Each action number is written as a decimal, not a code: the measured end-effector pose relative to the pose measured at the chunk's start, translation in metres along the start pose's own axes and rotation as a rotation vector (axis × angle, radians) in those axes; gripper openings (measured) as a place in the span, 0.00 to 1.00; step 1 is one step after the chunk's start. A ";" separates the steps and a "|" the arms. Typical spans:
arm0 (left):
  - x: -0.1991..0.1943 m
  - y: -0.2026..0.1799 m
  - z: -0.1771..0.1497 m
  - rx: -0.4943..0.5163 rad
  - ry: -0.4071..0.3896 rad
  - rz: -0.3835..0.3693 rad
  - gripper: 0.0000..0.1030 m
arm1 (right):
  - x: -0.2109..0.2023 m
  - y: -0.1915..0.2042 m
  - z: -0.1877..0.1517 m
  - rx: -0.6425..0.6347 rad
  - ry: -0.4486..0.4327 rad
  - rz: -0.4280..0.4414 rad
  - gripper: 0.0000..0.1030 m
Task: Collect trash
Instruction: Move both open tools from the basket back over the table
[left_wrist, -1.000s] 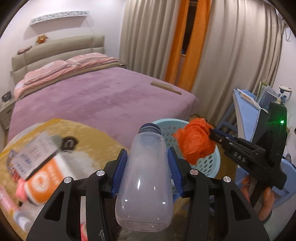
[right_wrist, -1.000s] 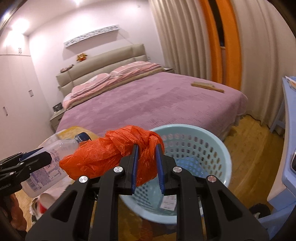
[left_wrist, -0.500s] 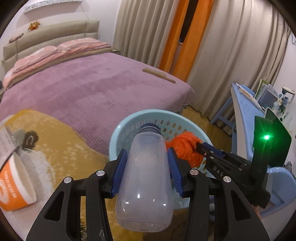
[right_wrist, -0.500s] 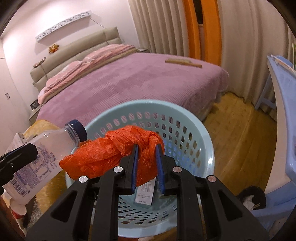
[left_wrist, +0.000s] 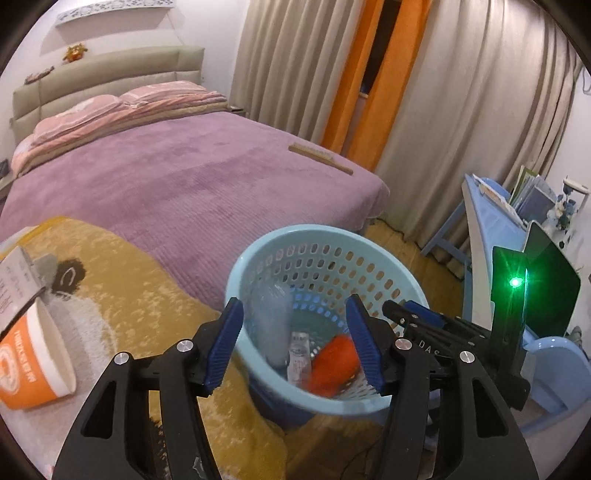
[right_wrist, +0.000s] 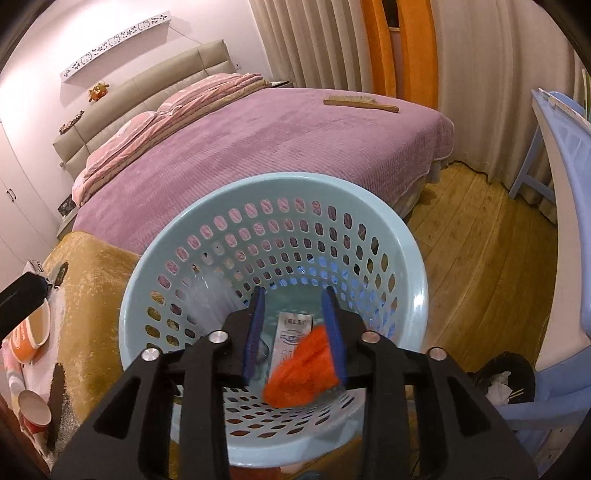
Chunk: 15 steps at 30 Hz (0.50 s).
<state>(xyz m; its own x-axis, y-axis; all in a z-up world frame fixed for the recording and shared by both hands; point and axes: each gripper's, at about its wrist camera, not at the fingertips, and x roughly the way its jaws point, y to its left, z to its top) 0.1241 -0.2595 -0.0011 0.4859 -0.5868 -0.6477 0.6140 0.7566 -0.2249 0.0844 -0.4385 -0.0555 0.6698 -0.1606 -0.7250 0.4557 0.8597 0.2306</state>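
Observation:
A light blue perforated basket (left_wrist: 388, 258) stands on the floor beside the bed; it also shows in the right wrist view (right_wrist: 413, 258). My left gripper (left_wrist: 293, 347) is open and empty above its near rim. A clear plastic bottle (left_wrist: 271, 325), blurred, is inside the basket, also in the right wrist view (right_wrist: 208, 299). An orange plastic bag (left_wrist: 334, 363) is in the basket, blurred, also in the right wrist view (right_wrist: 299, 373). My right gripper (right_wrist: 293, 332) is open over the basket. A white packet (right_wrist: 291, 339) lies at the bottom.
A purple bed (left_wrist: 177, 177) with a wooden brush (left_wrist: 319, 158) lies behind the basket. An orange paper cup (left_wrist: 33, 362) and a box (left_wrist: 14, 280) lie on the yellow rug (left_wrist: 140, 288) at left. A blue table (left_wrist: 491, 221) and blue chair (left_wrist: 561, 369) stand at right.
Both grippers moved over the basket and opened. The bottle left my left gripper and the orange bag left my right gripper; both dropped into the basket.

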 end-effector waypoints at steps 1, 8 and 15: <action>-0.007 0.003 -0.003 -0.006 -0.012 0.001 0.57 | -0.005 0.002 0.000 0.000 -0.011 0.006 0.50; -0.052 0.021 -0.013 -0.054 -0.079 0.014 0.62 | -0.037 0.030 -0.001 -0.056 -0.061 0.067 0.52; -0.113 0.049 -0.028 -0.086 -0.161 0.091 0.68 | -0.070 0.085 -0.010 -0.147 -0.101 0.167 0.52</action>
<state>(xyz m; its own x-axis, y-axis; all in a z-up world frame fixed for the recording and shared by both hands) 0.0819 -0.1484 0.0406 0.6341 -0.5484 -0.5452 0.5113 0.8263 -0.2363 0.0705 -0.3493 0.0088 0.7872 -0.0515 -0.6145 0.2486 0.9384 0.2398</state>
